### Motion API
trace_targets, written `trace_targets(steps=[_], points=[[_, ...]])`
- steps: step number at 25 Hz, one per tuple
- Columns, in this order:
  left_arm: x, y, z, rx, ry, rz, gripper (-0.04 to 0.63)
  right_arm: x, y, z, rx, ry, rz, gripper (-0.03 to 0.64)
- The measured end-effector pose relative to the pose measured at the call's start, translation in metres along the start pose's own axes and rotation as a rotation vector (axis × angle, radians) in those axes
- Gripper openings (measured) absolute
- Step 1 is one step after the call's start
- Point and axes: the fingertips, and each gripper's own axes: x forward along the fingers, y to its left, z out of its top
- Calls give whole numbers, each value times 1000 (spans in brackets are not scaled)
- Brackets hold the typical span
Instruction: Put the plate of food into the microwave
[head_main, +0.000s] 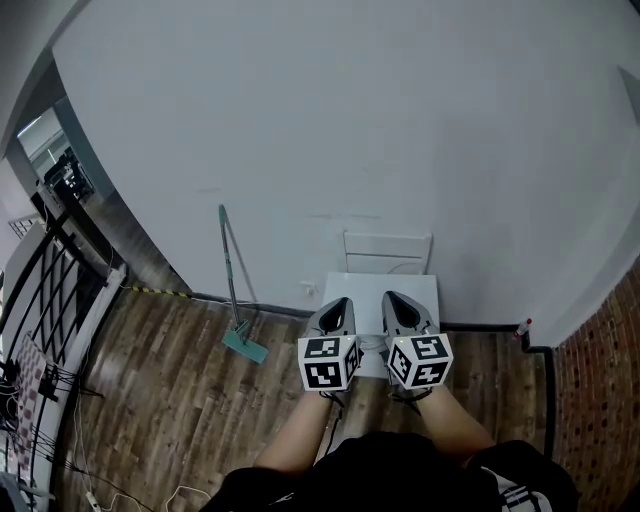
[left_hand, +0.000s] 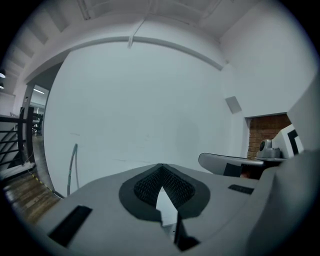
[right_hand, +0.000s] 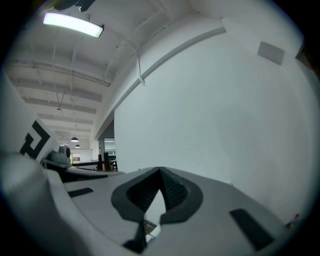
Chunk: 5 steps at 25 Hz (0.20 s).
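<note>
No plate of food shows in any view. A low white table (head_main: 352, 292) stands against the white wall, with a white box-shaped appliance (head_main: 387, 252) at its back; I cannot tell whether it is the microwave. My left gripper (head_main: 340, 301) and right gripper (head_main: 393, 297) are held side by side close to the body, pointing at the wall above the table. In the left gripper view the left gripper (left_hand: 161, 165) has its tips together with nothing between them. The right gripper (right_hand: 160, 170) is likewise shut and empty in its own view.
A green-handled mop (head_main: 233, 290) leans on the wall to the left of the table. A small bottle (head_main: 522, 329) stands on the floor at the right, by a brick wall (head_main: 600, 400). Black railings and cables (head_main: 45, 300) run along the far left over wooden flooring.
</note>
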Motion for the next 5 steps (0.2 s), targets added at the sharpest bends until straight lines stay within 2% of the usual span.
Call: trace_targets(steps=[5], points=[[6,5,-2,12,10,-2,-2,7,-1,0,4,-1,-5,13]])
